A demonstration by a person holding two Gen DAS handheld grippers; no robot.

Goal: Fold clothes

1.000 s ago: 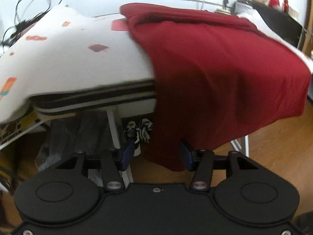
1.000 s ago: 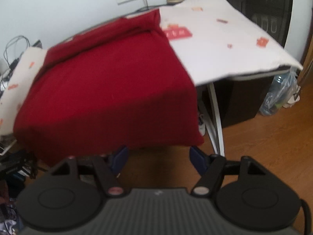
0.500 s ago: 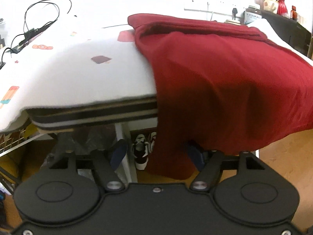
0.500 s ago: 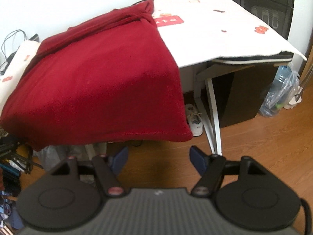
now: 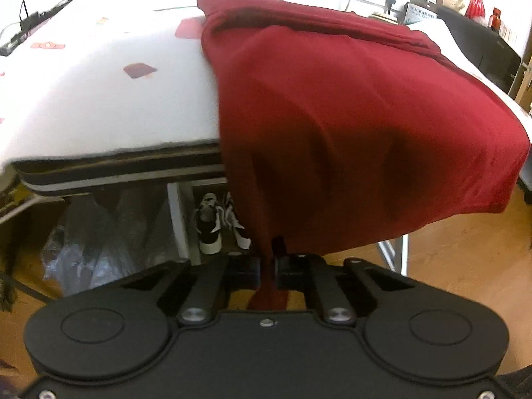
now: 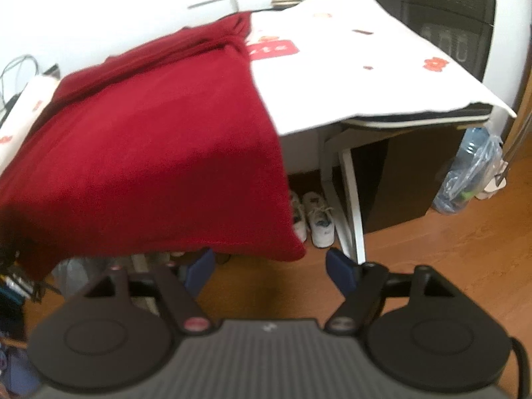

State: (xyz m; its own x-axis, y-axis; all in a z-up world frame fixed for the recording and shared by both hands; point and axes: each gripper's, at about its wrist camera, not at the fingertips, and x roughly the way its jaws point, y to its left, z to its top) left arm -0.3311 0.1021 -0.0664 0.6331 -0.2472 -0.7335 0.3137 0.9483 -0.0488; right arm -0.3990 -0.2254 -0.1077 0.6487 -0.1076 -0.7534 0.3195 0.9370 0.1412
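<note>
Left hand-held gripper [image 5: 266, 267] closed on red garment [image 5: 349, 126] hem corner; previously open.

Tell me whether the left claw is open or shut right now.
Shut. In the left wrist view, the left claw has its jaws pressed together on the hanging lower edge of the red garment, with cloth pinched between them.

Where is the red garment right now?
The red garment drapes over the white table's front edge; the left gripper pinches its hanging corner, above the sneakers.
</note>
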